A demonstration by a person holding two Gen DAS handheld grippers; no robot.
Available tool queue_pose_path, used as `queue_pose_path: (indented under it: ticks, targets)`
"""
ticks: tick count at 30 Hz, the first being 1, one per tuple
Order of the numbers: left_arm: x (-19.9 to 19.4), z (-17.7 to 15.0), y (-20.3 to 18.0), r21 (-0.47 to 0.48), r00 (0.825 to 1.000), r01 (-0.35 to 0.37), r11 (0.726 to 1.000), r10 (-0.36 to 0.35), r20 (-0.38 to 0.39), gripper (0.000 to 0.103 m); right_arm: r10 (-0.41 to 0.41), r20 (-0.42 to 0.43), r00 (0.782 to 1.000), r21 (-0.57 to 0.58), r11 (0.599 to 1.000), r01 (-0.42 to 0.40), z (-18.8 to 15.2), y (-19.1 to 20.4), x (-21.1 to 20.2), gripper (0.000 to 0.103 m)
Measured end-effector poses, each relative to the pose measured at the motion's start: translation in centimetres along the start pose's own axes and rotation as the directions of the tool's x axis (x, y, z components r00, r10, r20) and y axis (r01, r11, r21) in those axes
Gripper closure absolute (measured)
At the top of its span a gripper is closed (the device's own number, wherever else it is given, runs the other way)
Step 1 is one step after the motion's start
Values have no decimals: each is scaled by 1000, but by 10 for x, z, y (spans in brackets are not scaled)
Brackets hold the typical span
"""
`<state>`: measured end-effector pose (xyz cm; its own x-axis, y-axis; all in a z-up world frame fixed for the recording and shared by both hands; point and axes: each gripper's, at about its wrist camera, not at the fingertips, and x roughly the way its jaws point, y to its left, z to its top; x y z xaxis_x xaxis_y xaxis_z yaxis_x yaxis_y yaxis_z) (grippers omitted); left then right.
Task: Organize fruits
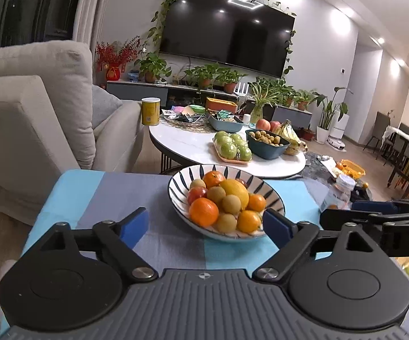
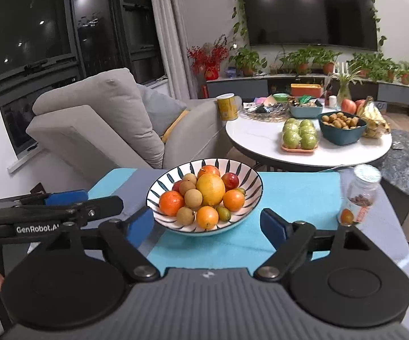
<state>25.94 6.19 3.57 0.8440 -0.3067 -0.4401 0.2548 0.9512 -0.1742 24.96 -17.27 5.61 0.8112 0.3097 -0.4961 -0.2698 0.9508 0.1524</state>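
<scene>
**Fruit piled in bowl; both claws wide and empty**

Worktop (image 2: pixel 289 195): covered in a blue and grey patchwork cloth, with the striped bowl (image 2: pixel 241 175) near its far middle. The bowl is heaped with fruit: a large yellow citrus (image 2: pixel 210 188) on top, oranges (image 2: pixel 171 202) and small brown longans (image 2: pixel 193 198) round it, a red fruit (image 2: pixel 230 180) behind. A small lidded jar (image 2: pixel 360 195) stands well apart to the right, close to the worktop's edge.

Risk, as judged: the heap is loose and rounded. A nudge to the bowl rim, or lifting a lower fruit, could send the top citrus rolling out. A sideways sweep on the right could tip the jar off the edge.

Pose: the left claw (image 1: pixel 205 223) and the right claw (image 2: pixel 205 225) sit side by side short of the bowl, angled downward toward it. Both jaws stand wide apart, nothing between them, touching nothing.
</scene>
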Motion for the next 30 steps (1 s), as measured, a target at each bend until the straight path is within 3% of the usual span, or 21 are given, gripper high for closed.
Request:
queue_pose_path:
  ticks: [5,17,30]
  targets:
    - [-18,-8,-4,5,1000,-21,1000,21,-12,4,-94,7,996,-19,995,94,-7,6,-17,41]
    - [-57,-18,-8,-16,993,-121,993,121,3,0,-232,25,972,-51,971,233,-20,21,-48,41]
    - [-94,-34,-29,35,992,-127,991,126,25,0,-204,16,979,23,979,204,-35,23,-68,41]
